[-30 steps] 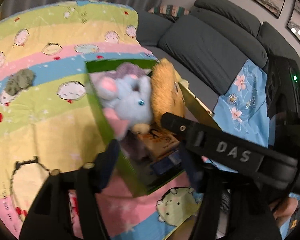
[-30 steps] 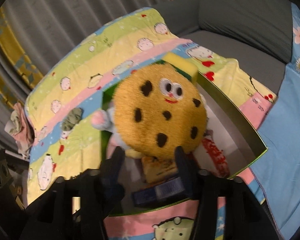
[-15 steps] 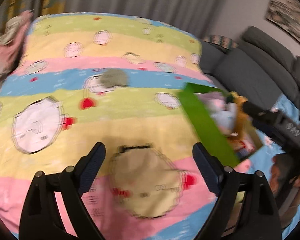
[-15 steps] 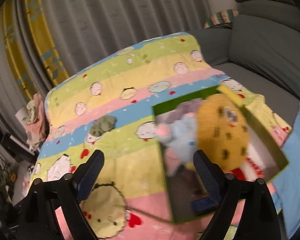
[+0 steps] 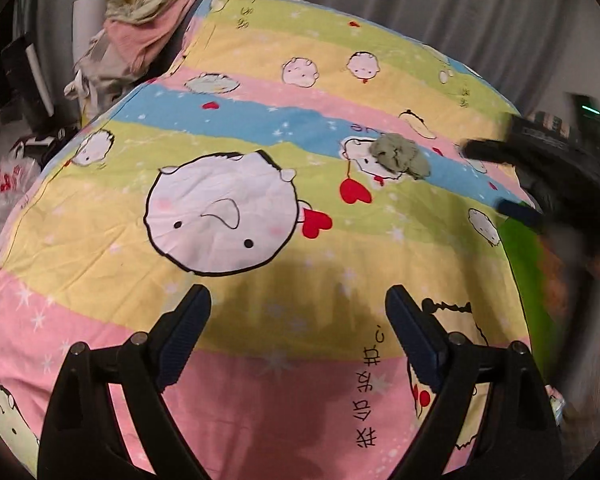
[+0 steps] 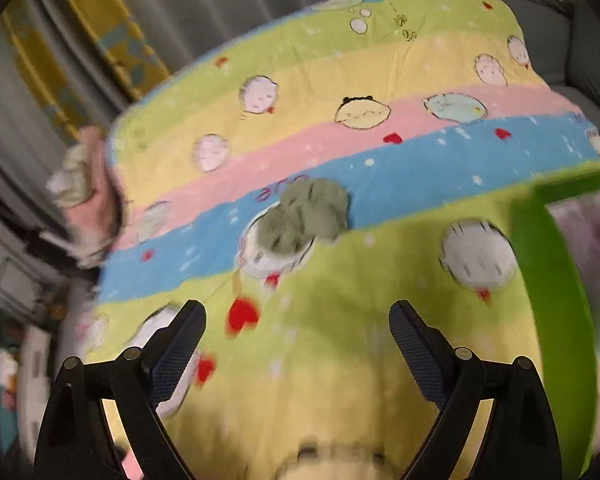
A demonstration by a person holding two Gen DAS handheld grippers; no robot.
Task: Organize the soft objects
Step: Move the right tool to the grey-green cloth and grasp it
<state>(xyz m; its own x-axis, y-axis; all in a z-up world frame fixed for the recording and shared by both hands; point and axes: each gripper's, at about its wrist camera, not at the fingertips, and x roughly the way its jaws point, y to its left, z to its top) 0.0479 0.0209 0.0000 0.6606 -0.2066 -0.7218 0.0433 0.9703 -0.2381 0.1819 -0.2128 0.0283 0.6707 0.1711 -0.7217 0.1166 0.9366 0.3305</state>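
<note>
Box cut off, contents blurred; right tool smeared.

Soft indoor light is falling evenly on the striped bedsheet; a dim shadow is pooling just ahead of the left gripper; the right wrist view is smearing with motion blur, worst at the green box; fisheye curvature is bending and darkening every edge.

Matt cotton-like quilt, fuzzy rag
</note>
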